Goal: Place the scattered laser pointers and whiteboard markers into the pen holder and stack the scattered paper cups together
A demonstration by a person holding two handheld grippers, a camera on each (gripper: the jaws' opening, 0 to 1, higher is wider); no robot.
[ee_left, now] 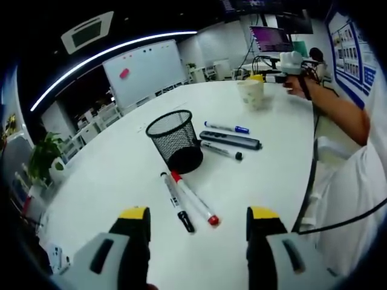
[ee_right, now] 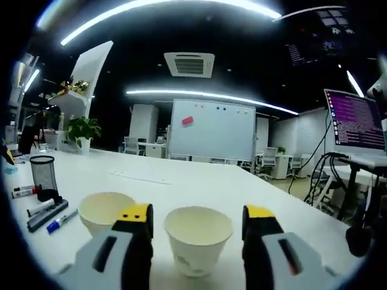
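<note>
A: Left gripper [ee_left: 198, 222] status?
B: Jaws apart, nothing between them, hovering over the white table [ee_left: 121, 175]. Just ahead lie a red-capped marker [ee_left: 195, 198] and a black-capped marker [ee_left: 177, 202], side by side and touching near their far ends.
A: Pen holder?
B: Black mesh pen holder [ee_left: 175, 141] upright, just beyond those two. To its right: a black-capped pen [ee_left: 222, 150], a dark laser pointer [ee_left: 230, 140] and a blue-capped marker [ee_left: 226, 127], roughly parallel, all flat on the table.
A: Right gripper [ee_right: 197, 222]?
B: Jaws wide, straddling an upright paper cup [ee_right: 198, 239] without touching it. Second paper cup [ee_right: 104, 211] just left of it, also upright; can't tell if they touch. In the left gripper view the right gripper sits at the far table edge, next to a cup.
</note>
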